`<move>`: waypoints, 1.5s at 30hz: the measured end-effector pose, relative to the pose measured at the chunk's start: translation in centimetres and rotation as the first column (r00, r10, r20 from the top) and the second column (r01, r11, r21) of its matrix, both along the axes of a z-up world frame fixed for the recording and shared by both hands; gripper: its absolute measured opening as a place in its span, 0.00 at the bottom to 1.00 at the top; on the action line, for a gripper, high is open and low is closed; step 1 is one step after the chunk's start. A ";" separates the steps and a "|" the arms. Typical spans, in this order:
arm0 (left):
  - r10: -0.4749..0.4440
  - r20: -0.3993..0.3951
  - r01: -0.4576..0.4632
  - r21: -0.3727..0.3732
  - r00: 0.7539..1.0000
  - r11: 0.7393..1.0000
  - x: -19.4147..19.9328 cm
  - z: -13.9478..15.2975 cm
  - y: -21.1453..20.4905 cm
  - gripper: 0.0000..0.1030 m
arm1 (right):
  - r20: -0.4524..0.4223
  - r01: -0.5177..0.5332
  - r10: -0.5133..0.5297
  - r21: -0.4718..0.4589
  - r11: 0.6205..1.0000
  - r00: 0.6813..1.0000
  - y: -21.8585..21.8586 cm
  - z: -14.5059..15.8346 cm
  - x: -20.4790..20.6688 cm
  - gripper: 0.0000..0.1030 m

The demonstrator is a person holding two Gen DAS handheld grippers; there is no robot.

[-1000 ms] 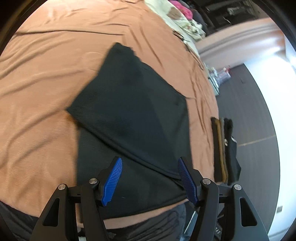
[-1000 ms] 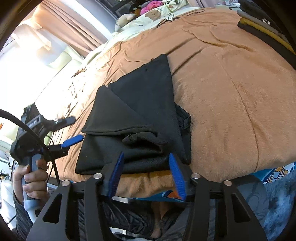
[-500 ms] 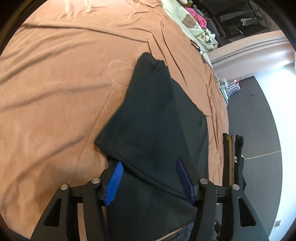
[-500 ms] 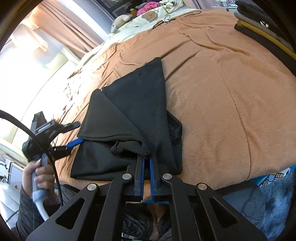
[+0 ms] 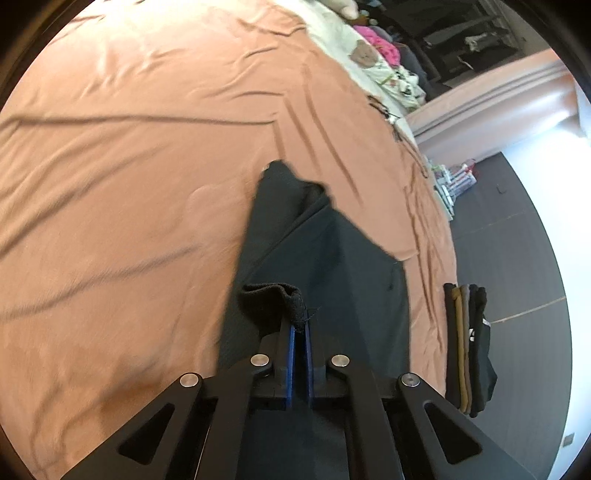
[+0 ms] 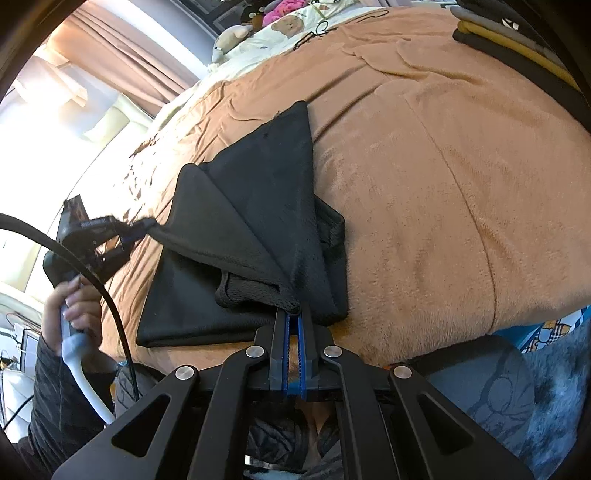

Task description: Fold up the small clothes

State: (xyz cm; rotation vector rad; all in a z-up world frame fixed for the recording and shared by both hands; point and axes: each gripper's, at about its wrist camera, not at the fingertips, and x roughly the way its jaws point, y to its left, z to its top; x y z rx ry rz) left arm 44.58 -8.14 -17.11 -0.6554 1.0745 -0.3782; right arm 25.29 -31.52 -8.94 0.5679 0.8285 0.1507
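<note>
A black garment (image 5: 325, 266) lies partly folded on an orange-brown bed cover (image 5: 129, 184). My left gripper (image 5: 300, 326) is shut on a bunched corner of the black garment and holds it slightly raised. In the right wrist view the same garment (image 6: 258, 229) shows a triangular folded flap on top. My right gripper (image 6: 292, 317) is shut on the garment's near edge, by the bed's front edge. The left gripper (image 6: 142, 225) also shows there at the left, pinching the flap's left corner, held by a hand (image 6: 74, 306).
A stack of folded dark and mustard clothes (image 5: 467, 343) sits at the bed's right edge, also seen in the right wrist view (image 6: 517, 40). A patterned quilt with soft toys (image 6: 280, 26) lies at the far end. Dark floor (image 5: 517, 258) is beyond the bed.
My left gripper moved in and closed on the garment's corner, lifting it. My right gripper, shut since half a second ago, keeps its hold on the near edge; the flap is pulled taut.
</note>
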 end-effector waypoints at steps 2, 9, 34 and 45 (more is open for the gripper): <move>-0.017 0.024 0.017 0.001 1.000 1.000 0.8 1.0 -0.8 0.04 | 0.003 -0.001 0.001 0.003 1.000 1.000 -0.1 0.3 0.1 0.00; -0.084 0.081 0.084 0.002 0.993 0.996 3.6 3.8 -4.1 0.04 | 0.003 -0.007 0.007 0.033 0.999 1.000 -0.5 0.0 -0.1 0.00; -0.382 0.049 0.375 0.115 0.923 0.920 12.7 1.6 -20.1 0.04 | -0.039 0.030 -0.026 0.100 0.995 0.999 -0.7 -1.4 0.2 0.00; -0.427 0.000 0.424 0.130 0.904 0.896 13.6 -1.3 -23.0 0.04 | -0.052 0.044 -0.039 0.088 0.995 0.998 -0.4 -1.6 0.4 0.00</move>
